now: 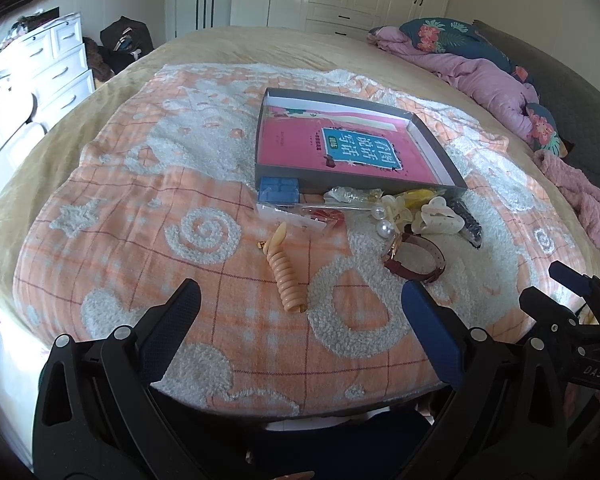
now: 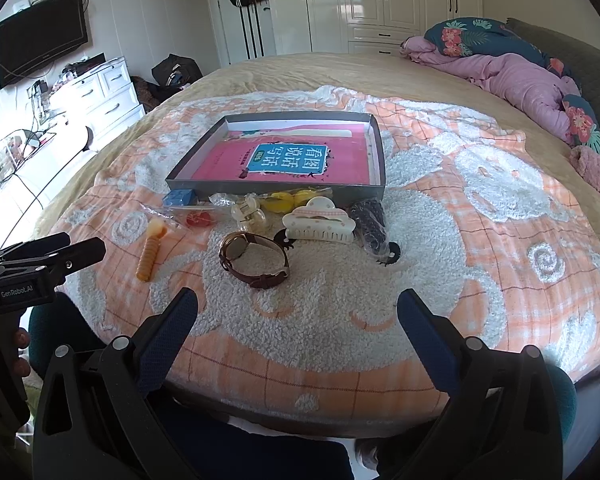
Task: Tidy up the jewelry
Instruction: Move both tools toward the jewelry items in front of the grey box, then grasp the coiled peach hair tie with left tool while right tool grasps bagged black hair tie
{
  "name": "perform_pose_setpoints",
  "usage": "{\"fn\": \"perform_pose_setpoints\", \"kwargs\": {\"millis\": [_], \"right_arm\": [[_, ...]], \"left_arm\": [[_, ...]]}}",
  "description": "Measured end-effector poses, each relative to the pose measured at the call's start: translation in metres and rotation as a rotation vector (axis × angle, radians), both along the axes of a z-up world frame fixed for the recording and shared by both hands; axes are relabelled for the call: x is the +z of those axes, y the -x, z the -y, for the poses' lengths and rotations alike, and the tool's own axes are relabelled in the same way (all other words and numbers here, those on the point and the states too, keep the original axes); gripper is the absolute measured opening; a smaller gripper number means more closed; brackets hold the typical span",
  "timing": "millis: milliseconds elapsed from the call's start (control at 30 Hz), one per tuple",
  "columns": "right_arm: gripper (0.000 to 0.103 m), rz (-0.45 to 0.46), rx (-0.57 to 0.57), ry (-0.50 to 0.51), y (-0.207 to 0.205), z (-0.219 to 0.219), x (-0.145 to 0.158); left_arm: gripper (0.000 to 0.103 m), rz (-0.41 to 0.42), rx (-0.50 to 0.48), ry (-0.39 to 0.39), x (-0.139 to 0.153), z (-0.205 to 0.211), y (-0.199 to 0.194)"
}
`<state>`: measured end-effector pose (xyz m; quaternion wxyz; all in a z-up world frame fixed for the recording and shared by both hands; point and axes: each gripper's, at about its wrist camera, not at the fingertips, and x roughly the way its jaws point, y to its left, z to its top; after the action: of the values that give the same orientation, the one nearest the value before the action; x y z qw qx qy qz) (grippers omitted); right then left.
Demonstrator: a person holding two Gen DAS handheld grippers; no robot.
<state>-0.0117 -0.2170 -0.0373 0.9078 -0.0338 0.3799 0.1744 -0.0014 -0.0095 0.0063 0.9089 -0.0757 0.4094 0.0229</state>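
Right wrist view: brown-strap wristwatch (image 2: 254, 258) on orange-and-white blanket (image 2: 440, 240), near front of grey tray (image 2: 376, 194) holding pink book (image 2: 284, 160). Just behind the watch: cream claw clip (image 2: 320, 226), yellow items in a bag (image 2: 286, 200), blue box (image 2: 179, 198). Ribbed orange piece (image 2: 148, 256) lies left. Right gripper (image 2: 298, 312) and left gripper (image 1: 300, 300) hover over the blanket, jaws apart, empty.

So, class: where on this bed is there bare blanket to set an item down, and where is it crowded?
Free: the blanket between the open right gripper and the watch, and right of the black beaded piece. Crowded: the strip along the grey tray front wall, with clips and bags packed together.
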Motion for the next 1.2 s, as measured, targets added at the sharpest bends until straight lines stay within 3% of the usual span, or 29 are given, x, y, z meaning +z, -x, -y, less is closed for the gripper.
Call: {"fn": "perform_pose_setpoints", "kwargs": {"millis": [400,700,1200], "right_arm": [[0.099,-0.019,0.021,0.003,-0.011,-0.009,-0.004],[0.099,-0.026,0.033,0.004,-0.027,-0.016,-0.007],[0.099,-0.080,-0.079,0.037,-0.081,0.014,-0.027]], "left_arm": [[0.094,-0.024,0.001,0.013,-0.007,-0.005,-0.010],[0.094,-0.114,0.031,0.031,-0.031,-0.025,-0.030],[0.094,-0.191,0.020,0.116,-0.059,-0.049,-0.055]]}}
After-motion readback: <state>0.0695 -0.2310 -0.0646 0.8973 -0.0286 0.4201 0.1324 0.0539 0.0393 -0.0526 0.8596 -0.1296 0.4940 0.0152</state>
